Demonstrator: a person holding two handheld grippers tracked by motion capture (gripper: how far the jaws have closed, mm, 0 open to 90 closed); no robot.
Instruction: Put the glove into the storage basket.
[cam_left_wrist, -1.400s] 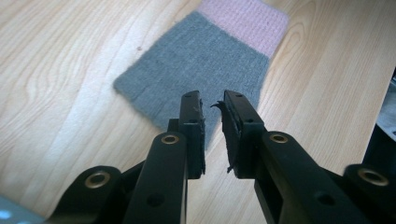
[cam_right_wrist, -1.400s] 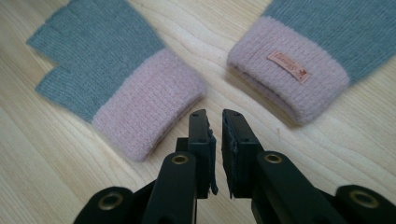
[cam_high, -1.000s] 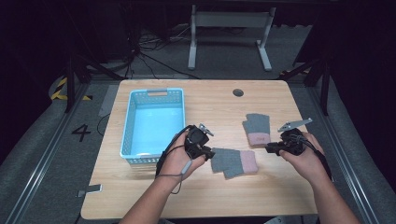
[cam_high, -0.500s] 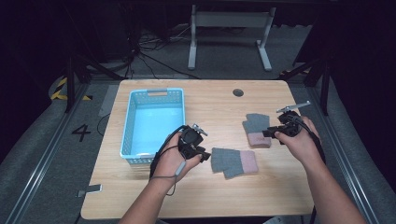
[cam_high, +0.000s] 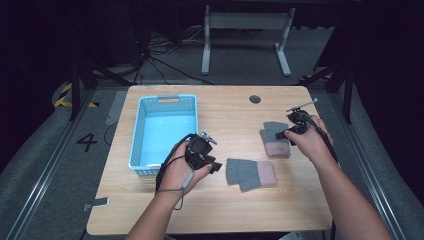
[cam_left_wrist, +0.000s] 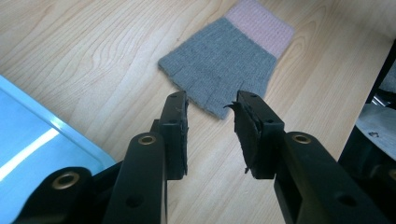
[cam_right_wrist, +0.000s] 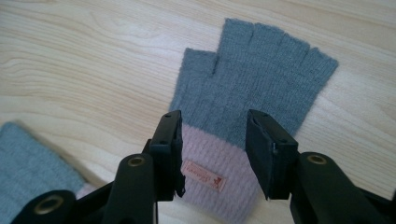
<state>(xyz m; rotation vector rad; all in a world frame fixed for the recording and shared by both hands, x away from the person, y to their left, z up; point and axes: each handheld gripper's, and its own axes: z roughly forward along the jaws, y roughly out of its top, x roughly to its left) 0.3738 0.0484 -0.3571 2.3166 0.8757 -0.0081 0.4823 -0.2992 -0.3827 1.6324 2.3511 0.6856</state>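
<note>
Right gripper view | right gripper (cam_right_wrist: 212, 154) just opened, jaws astride pink cuff | grey fingerless glove (cam_right_wrist: 254, 88) flat, unheld

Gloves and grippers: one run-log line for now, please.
left gripper: open, at near glove | right gripper: open over far glove cuff | basket: empty

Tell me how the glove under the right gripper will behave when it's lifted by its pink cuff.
The glove is thin knit lying flat, so it will probably droop limply from the pink cuff. It looks light. The fuzzy knit should hardly slip between the right gripper pads.
</note>
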